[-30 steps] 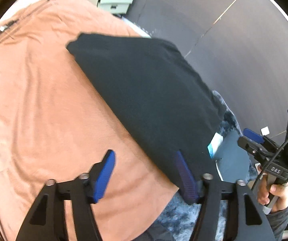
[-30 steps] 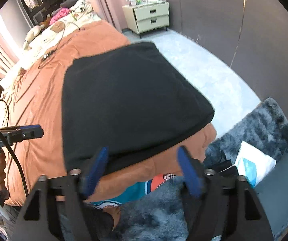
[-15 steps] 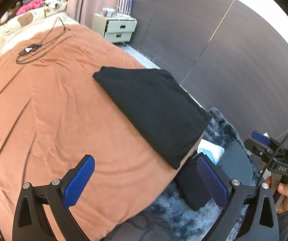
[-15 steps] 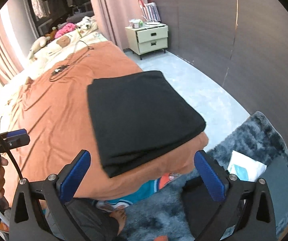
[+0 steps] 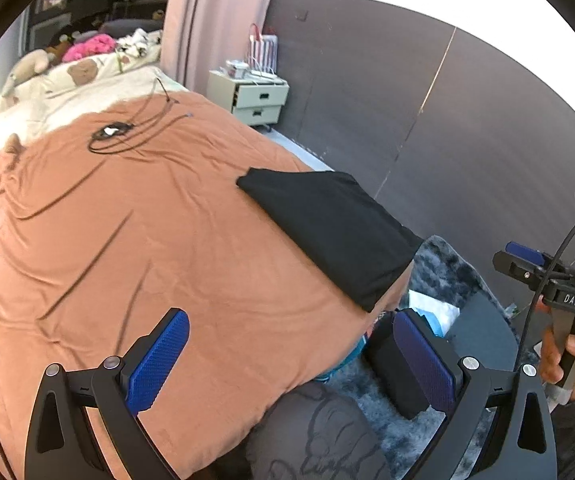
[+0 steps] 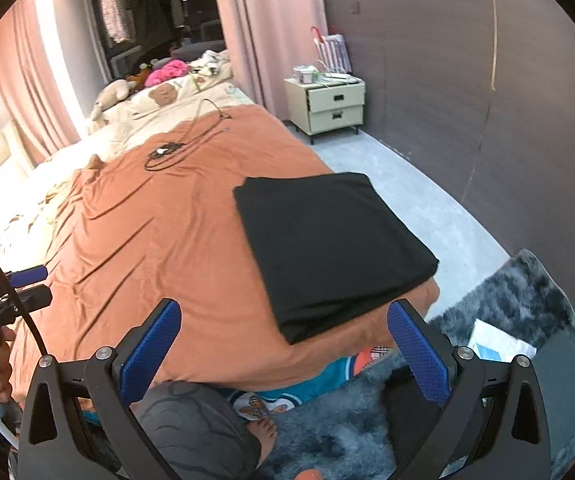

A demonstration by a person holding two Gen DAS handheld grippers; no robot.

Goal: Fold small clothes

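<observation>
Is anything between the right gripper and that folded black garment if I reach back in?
Nothing visible. The right gripper is open and empty, and only bare orange bedspread lies between it and the folded black garment.

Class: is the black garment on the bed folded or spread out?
Folded: the black garment forms a compact rectangle with stacked layered edges at its near corner.

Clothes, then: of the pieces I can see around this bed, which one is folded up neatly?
The black garment, a flat rectangle at the corner of the orange bedspread. The teal printed garment hangs rumpled below the bed's edge, above the grey rug.
</observation>
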